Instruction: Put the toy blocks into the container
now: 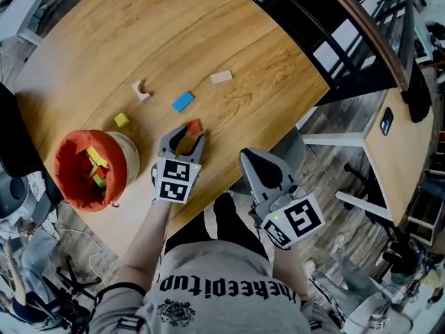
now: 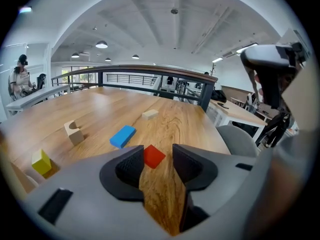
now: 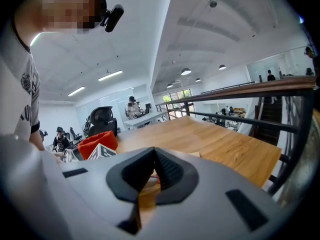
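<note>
In the right gripper view the red-lined container (image 3: 95,139) shows only its upper rim; the rest sits behind the right hand-held gripper's (image 3: 155,173) body. In the head view the blocks (image 1: 99,167) inside it overlap under the folded lining, so their number is unclear, perhaps three.

The table (image 1: 139,33) showed honey-brown wood grain. The red block (image 1: 195,126), blue block (image 1: 183,101) and yellow block (image 1: 122,120) were plain-coloured — the arch block (image 1: 141,90) and bar block (image 1: 221,77) pale bare wood. The container (image 1: 75,140) was orange-red.

The table (image 1: 139,26) bears a container (image 1: 69,179), red block (image 1: 195,126), blue block (image 1: 183,101), yellow block (image 1: 122,120), notched block (image 1: 141,90) and beige block (image 1: 221,77).
</note>
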Demonstrator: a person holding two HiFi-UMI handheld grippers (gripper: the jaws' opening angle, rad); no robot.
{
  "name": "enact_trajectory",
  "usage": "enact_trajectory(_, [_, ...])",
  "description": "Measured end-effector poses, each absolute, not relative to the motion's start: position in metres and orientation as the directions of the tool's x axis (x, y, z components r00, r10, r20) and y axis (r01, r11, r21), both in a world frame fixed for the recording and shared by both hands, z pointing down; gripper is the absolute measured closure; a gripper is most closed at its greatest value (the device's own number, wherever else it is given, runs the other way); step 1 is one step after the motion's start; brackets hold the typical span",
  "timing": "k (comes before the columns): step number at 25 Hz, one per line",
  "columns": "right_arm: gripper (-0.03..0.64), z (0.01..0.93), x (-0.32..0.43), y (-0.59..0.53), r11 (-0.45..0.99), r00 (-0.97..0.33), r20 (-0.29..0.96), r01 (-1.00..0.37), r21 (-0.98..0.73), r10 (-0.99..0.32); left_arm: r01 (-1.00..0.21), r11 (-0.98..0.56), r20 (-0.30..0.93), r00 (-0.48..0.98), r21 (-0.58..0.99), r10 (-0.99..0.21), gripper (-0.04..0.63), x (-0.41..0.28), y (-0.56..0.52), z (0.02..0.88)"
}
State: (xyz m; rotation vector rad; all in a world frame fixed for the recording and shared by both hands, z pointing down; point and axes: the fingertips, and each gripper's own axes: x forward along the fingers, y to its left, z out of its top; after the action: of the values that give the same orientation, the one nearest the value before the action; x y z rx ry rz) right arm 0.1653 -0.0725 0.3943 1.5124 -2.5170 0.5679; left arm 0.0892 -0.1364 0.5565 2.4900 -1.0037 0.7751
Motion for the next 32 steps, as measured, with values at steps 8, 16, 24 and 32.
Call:
enact_trajectory(8, [0.606,0.397,0.174,-0.076,0.398,-0.461,0.335,-0.885,-0.243,-0.822,-0.720,-0.690,0.619,0.575,0.073,-0.535,0.387,0.092,-0.145,0.573])
enact_trajectory(16, [0.606,0.400,0.177,-0.076,0.385,-0.452,0.341,-0.889,-0.249,-0.824,-0.694,-0.720,0.690,0.522,0.001,-0.502,0.385,0.096,-0.139,0.592])
enact_trajectory(24, [0.606,0.399,0.177,-0.075,0.385,-0.453,0.340,-0.888,-0.250,-0.824,-0.672,-0.741,0.700,0.520,-0.018,-0.489,0.405,0.096,-0.138,0.593])
enact_trajectory(32, [0.606,0.395,0.176,-0.074,0.395,-0.460,0.332,-0.885,-0.246,-0.823,-0.683,-0.730,0.681,0.531,-0.009,-0.505,0.413,0.095,-0.133,0.584])
